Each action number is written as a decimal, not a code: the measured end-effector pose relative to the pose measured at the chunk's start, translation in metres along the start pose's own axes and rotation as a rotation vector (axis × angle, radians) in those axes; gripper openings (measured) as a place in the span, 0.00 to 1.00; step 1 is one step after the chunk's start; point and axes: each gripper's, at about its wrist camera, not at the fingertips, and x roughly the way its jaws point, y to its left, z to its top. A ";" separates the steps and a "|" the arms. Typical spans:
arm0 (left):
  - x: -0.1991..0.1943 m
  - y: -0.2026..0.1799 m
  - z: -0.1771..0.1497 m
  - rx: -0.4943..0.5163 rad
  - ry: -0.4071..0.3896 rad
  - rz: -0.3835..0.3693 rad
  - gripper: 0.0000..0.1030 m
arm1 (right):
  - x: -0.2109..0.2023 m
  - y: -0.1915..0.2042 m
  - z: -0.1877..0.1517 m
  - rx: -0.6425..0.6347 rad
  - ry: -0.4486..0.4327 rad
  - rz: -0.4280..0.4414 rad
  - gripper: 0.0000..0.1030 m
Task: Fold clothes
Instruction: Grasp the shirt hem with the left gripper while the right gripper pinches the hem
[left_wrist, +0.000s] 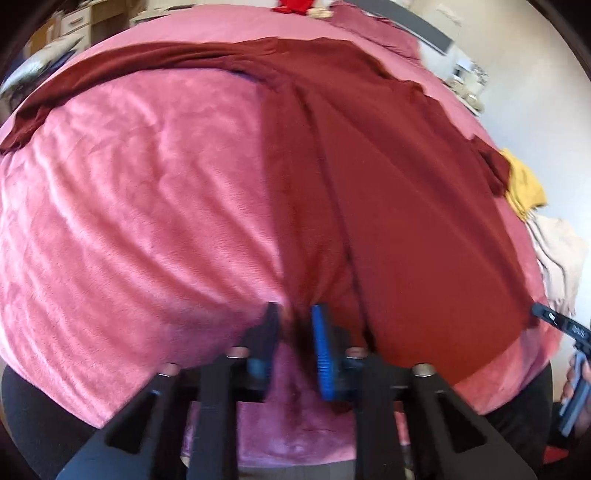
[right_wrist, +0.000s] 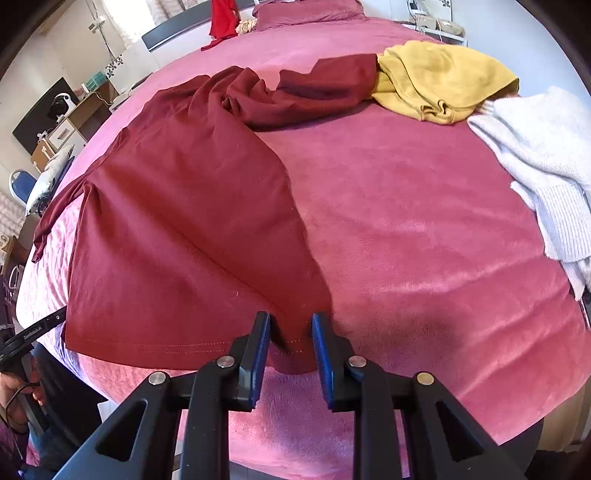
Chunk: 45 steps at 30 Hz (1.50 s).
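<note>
Your right gripper (right_wrist: 290, 338) sits at the near hem of the maroon shirt (right_wrist: 177, 221), jaws parted with the hem's right corner bunched between the blue pads (right_wrist: 320, 354); the fabric touches the left pad, but nothing is clamped yet. Your left gripper (left_wrist: 293, 332) is at the hem's other corner, jaws also apart, with dark fabric between them; motion blur there keeps me from telling whether the pads press the cloth.

Judging by how the shirt lies, you're at the start: it is spread lengthwise on the pink blanket (right_wrist: 424, 240), body mostly flat, one long sleeve trailing left and the far end rumpled, with no fold made. Beyond it, the yellow garment (right_wrist: 439, 81) overlaps the shirt's far sleeve, and the white knit (right_wrist: 543, 155) lies at the right, both unfolded. A red item (right_wrist: 223, 18) waits at the far edge.

The neckline is lost in the far creases, the white knit runs out of view, and the near edge is hidden behind your gripper bodies.
</note>
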 end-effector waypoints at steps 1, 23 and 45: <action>-0.001 -0.004 0.001 0.021 -0.010 0.001 0.12 | 0.000 -0.001 0.000 0.009 0.001 0.006 0.23; 0.008 0.002 -0.009 -0.133 0.006 -0.061 0.39 | 0.043 -0.038 0.019 0.120 0.115 0.246 0.29; -0.040 0.092 -0.043 -0.295 0.112 -0.126 0.04 | 0.034 -0.037 0.012 0.086 0.199 0.223 0.07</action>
